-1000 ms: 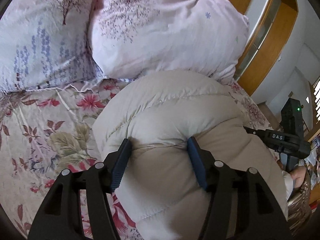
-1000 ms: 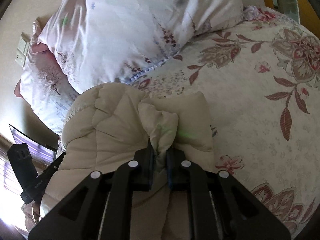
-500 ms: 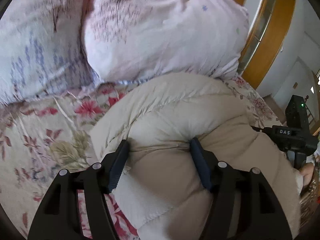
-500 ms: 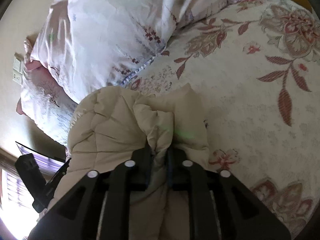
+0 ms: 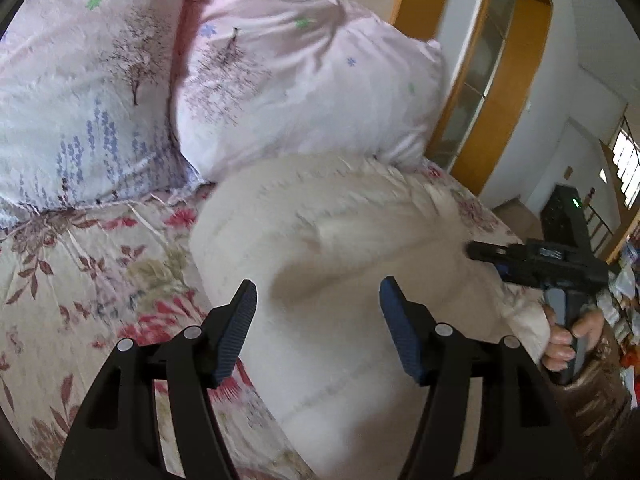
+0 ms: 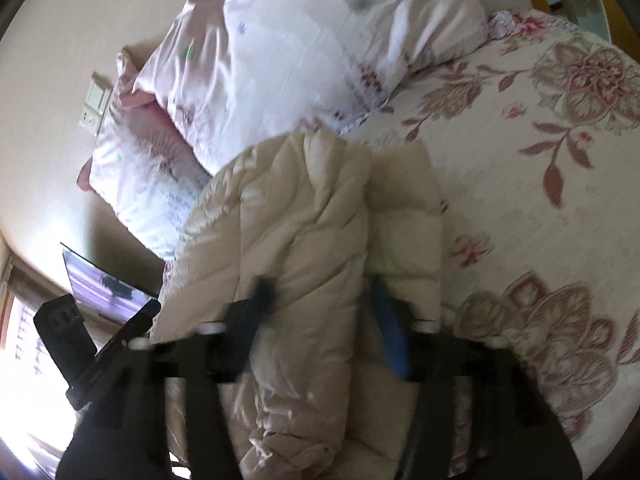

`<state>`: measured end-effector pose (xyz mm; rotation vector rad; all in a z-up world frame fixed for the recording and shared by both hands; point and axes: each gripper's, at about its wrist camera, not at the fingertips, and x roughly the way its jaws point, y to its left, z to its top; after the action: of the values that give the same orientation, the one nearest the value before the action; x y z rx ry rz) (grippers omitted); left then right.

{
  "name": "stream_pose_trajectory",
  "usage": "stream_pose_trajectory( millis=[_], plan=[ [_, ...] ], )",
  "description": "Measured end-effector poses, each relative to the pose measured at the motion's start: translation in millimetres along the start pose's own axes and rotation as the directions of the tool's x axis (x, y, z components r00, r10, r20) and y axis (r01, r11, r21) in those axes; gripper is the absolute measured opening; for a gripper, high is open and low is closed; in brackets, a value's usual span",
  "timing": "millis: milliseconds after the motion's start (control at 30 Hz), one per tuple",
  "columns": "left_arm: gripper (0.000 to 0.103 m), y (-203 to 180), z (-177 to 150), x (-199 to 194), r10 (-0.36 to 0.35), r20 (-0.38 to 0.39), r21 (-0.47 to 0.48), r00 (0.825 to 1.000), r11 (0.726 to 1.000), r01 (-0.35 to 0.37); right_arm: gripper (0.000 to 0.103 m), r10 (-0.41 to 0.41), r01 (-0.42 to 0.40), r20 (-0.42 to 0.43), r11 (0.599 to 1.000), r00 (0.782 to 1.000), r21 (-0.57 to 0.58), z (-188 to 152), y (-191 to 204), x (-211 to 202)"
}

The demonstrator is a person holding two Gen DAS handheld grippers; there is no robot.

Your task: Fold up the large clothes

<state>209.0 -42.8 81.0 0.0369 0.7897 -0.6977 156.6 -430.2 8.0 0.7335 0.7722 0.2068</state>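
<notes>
Left wrist view | beige puffer jacket (image 5: 340, 264): folded bundle on floral bedspread (image 5: 80, 280), against pillows (image 5: 280, 92) | left gripper (image 5: 318, 320): jaws apart, pads clear | right gripper (image 6: 320, 312): jaws just opening, jacket between, apparently releasing the finished fold.

pillows (image 5: 280, 92) blocking beyond jacket (image 5: 340, 248), open bedspread (image 6: 540, 184) alongside
</notes>
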Motion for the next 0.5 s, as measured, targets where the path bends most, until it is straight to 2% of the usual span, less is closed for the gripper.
stream_pose_trajectory(
  millis=[67, 133, 267, 500],
  plan=[
    [0.065, -8, -7, 1, 0.003, -0.022, 0.02, 1.0, 1.0, -0.002, 0.015, 0.002, -0.002, 0.021, 1.0, 1.0, 0.015, -2, 0, -3],
    [0.065, -12, -10, 2, 0.0, -0.03, 0.022, 1.0, 1.0, 0.001, 0.013, -0.01, 0.008, 0.051, 1.0, 0.999, 0.027, -3, -2, -9],
    [0.065, -13, -11, 9, 0.003, -0.045, 0.019, 0.999, 1.0, -0.002, 0.012, -0.05, 0.045, 0.072, 0.996, 0.996, 0.075, -8, -16, -12],
    [0.072, -10, -18, 35, 0.007, -0.107, 0.019, 0.994, 1.0, -0.005, 0.012, -0.096, 0.085, 0.065, 0.985, 0.993, 0.149, -22, -34, 1]
  ],
)
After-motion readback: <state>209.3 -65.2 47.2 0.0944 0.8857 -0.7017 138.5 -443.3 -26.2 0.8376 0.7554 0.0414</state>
